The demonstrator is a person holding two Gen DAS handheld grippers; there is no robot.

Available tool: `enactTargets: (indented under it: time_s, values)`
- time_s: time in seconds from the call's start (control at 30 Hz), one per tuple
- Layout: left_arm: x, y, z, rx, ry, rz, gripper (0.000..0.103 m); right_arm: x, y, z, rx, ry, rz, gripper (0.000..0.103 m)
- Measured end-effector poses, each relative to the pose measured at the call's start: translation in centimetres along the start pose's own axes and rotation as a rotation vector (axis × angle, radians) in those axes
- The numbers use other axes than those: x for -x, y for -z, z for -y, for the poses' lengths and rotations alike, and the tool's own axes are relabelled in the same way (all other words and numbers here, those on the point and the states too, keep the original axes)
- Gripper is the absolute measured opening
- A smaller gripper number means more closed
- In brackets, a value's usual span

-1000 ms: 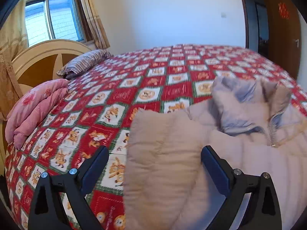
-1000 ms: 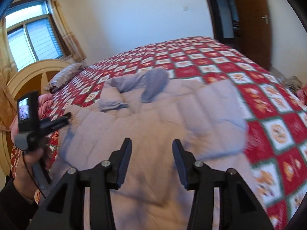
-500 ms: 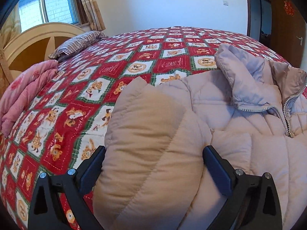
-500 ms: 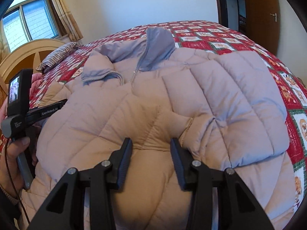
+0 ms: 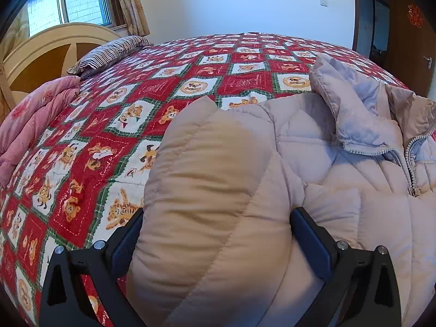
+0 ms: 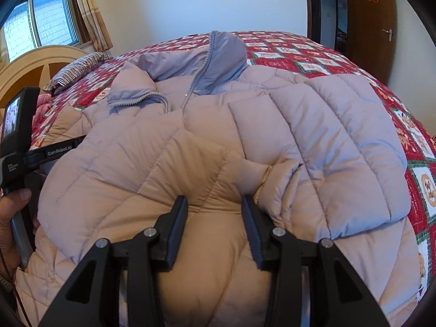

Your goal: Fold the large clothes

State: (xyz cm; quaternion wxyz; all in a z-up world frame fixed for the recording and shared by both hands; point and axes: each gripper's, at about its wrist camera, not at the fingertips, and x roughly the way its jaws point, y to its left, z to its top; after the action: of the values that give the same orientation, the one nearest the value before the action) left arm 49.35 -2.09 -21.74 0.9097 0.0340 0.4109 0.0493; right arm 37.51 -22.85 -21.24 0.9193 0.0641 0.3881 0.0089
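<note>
Two grippers press into a puffy beige jacket point(image 6: 272, 141) that lies spread on a bed with a red quilt point(image 5: 114, 125) of cartoon-animal squares. Its zip point(image 6: 188, 95) runs partly open below a grey-lined collar point(image 6: 218, 54), which points toward the far wall.

Seen from the left wrist camera, the left gripper point(image 5: 215, 231) has its jaws set wide around a thick fold of a padded sleeve point(image 5: 207, 190). Both pads touch the fabric, which bulges up between them.

Seen from the right wrist camera, the right gripper point(image 6: 214, 212) has its jaws set narrower, pinching a ridge of the jacket's front near its middle. The fabric puckers between the pads.

At that view's left edge, a hand point(image 6: 13, 218) grips the left gripper's handle, with its small screen facing the camera.

Beyond the jacket, a striped pillow point(image 5: 109, 54) lies by a cream headboard point(image 5: 41, 51), and a folded pink blanket point(image 5: 30, 120) sits at the quilt's left edge. A window point(image 5: 73, 5) with curtains and a brown door point(image 6: 368, 27) frame the room.
</note>
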Motion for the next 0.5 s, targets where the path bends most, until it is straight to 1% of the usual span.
enactTargets:
  time_s: [0.5]
  values:
    - [-0.01, -0.01, -0.06, 0.005, 0.007, -0.002, 0.102, -0.26, 0.16, -0.35, 0.016, 0.027, 0.0, 0.044]
